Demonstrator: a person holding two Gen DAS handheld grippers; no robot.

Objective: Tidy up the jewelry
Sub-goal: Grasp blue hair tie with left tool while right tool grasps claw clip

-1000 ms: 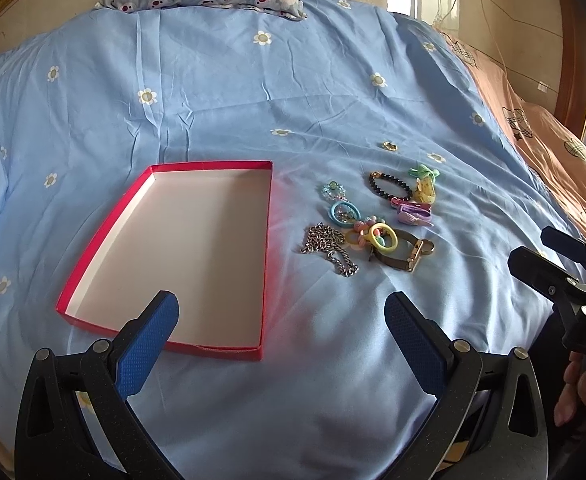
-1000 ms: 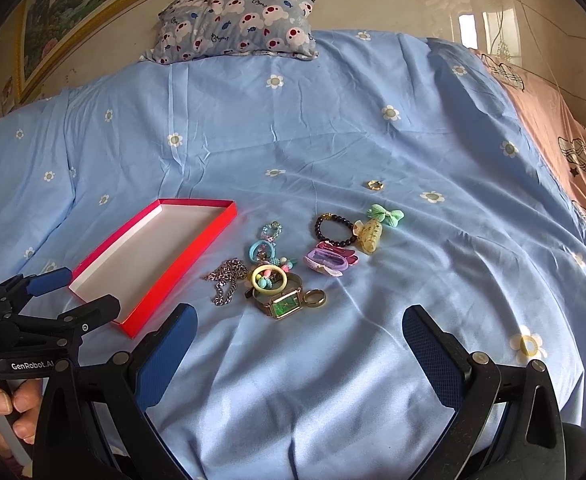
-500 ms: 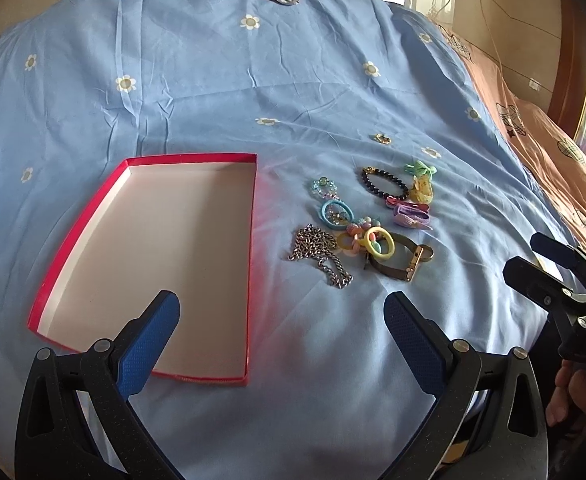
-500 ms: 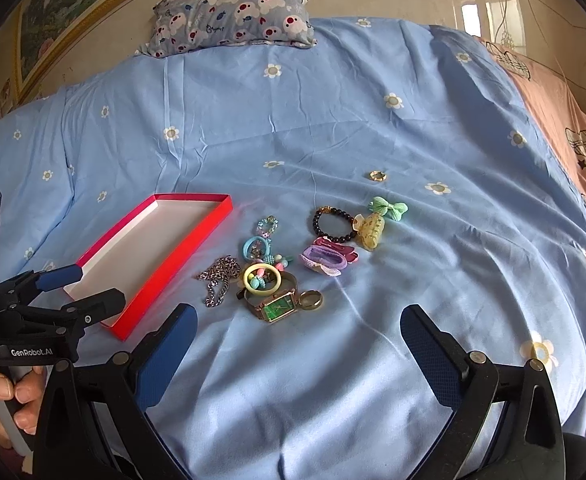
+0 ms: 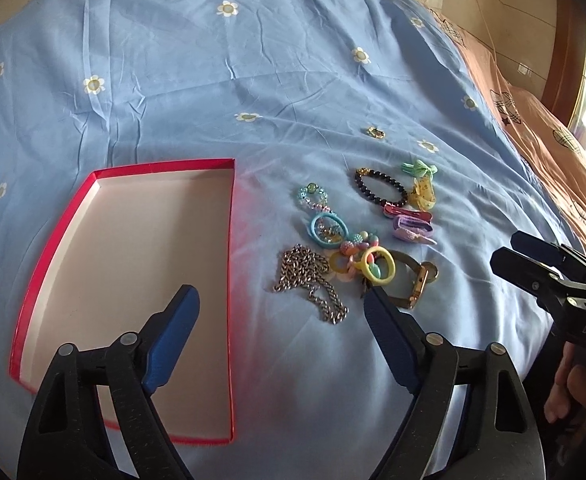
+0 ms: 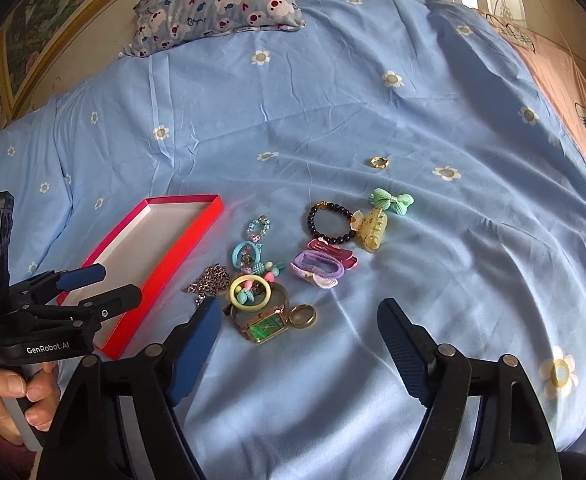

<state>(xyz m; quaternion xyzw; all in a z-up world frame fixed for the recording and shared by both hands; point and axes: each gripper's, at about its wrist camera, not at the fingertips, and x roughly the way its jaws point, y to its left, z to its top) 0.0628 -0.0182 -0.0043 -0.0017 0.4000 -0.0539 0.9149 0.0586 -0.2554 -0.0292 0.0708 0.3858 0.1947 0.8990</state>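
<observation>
A shallow red box [image 5: 133,264] with a white inside lies empty on the blue bedsheet, also in the right wrist view [image 6: 149,264]. Right of it lies a cluster of jewelry: a silver chain [image 5: 309,280], a yellow ring bracelet [image 5: 379,268], a green-faced watch [image 6: 267,322], a black bead bracelet [image 5: 379,188], purple and pink hair clips [image 6: 321,266], a green bow [image 6: 391,200], and a small gold ring [image 6: 379,162] farther back. My left gripper [image 5: 281,312] is open and empty, near the chain. My right gripper [image 6: 299,320] is open and empty, just before the watch.
The bed has a blue flowered sheet [image 6: 333,100]. A patterned pillow [image 6: 217,4] lies at the head. An orange blanket [image 5: 553,136] runs along the right side. A wall with a framed picture [image 6: 53,20] stands behind the bed.
Both grippers have moved forward and down toward the jewelry cluster. Their jaws stand a little narrower than before, still open.
</observation>
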